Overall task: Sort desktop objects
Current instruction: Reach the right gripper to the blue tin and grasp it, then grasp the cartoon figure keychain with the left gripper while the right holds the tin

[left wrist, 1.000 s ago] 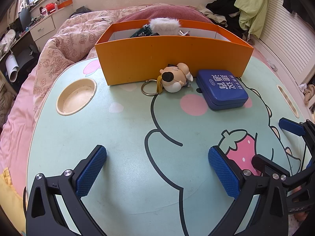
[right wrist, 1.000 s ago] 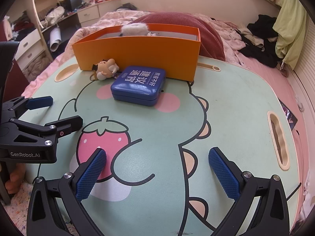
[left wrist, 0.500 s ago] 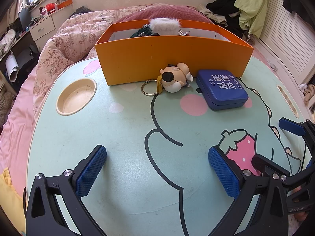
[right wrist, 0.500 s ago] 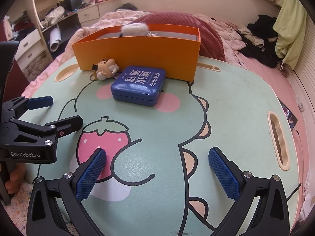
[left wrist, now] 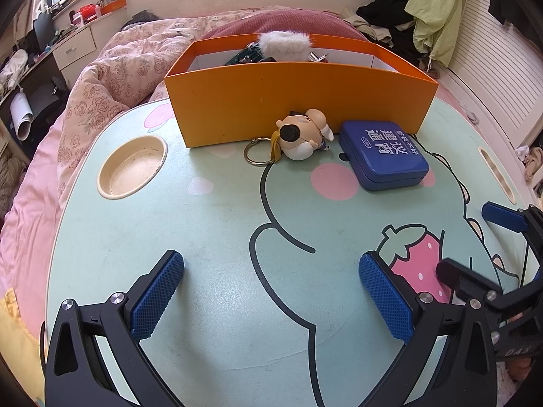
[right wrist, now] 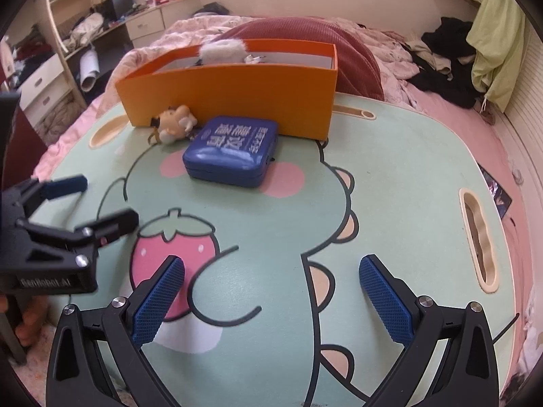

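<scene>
**Both grippers standing spread over the table, nothing held**

The left gripper [left wrist: 271, 291] is hovering over the near part of the green cartoon table [left wrist: 210, 224], its blue pads wide apart and gripping nothing. The right gripper [right wrist: 271, 291] is likewise hanging spread and empty, positioned beside the left one above the strawberry print [right wrist: 173, 254]. The orange box [left wrist: 298, 101] is sitting at the far edge of the table, with a white fluffy item [left wrist: 285, 42] and other small things showing above its rim. The pig keychain [left wrist: 302, 134] is lying against the box's front wall, its ring resting on the table. The blue tin [left wrist: 383, 154] is lying flat just beside the keychain, close to the box. The right wrist view is showing slight blur
</scene>
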Demonstrator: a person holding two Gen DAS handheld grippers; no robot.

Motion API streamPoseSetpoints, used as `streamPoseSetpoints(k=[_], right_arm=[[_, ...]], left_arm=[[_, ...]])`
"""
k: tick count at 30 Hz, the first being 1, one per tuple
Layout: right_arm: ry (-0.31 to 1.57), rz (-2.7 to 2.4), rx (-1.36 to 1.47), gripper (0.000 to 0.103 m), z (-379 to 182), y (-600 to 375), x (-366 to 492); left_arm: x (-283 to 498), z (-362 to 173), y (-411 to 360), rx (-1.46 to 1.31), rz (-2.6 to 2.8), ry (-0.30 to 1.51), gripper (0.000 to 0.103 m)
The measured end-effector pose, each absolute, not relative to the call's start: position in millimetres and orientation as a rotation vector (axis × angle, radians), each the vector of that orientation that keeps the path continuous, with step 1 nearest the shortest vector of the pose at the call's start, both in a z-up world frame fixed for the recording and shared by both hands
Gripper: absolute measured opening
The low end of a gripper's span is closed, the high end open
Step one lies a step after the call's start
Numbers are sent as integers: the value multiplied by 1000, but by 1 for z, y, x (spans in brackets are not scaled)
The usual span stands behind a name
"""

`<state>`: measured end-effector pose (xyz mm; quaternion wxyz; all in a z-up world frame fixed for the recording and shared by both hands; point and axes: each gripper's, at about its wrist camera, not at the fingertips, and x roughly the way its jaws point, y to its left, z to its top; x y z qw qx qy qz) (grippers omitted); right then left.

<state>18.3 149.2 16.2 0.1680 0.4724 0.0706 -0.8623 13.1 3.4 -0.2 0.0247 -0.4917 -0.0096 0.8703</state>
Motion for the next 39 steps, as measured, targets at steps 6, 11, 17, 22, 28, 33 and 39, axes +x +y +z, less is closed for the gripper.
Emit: streamPoseSetpoints(k=[6, 11, 17, 22, 28, 33, 39], right_arm=[[121, -2514, 1290, 103, 38, 143, -5], [151, -2472, 1289, 103, 42, 111, -29], [246, -2473, 1343, 97, 24, 83, -50], [257, -2446, 1353, 70, 3, 91, -41], [177, -2476, 1276, 69, -3, 124, -4], [117, -2480, 1228, 69, -4, 153, 30], [168, -2485, 1239, 68, -26, 166, 49]], left_arm=[[13, 0, 3, -1521, 2692, -29, 103], [14, 0, 3, -1521, 2692, -29, 103], [13, 0, 3, -1521, 2692, -30, 103], [12, 0, 4, -1521, 2692, -30, 103], [12, -1, 5, -1522, 2691, -31, 103], [12, -1, 5, -1522, 2692, -31, 103], [13, -1, 4, -1522, 2692, -31, 103]])
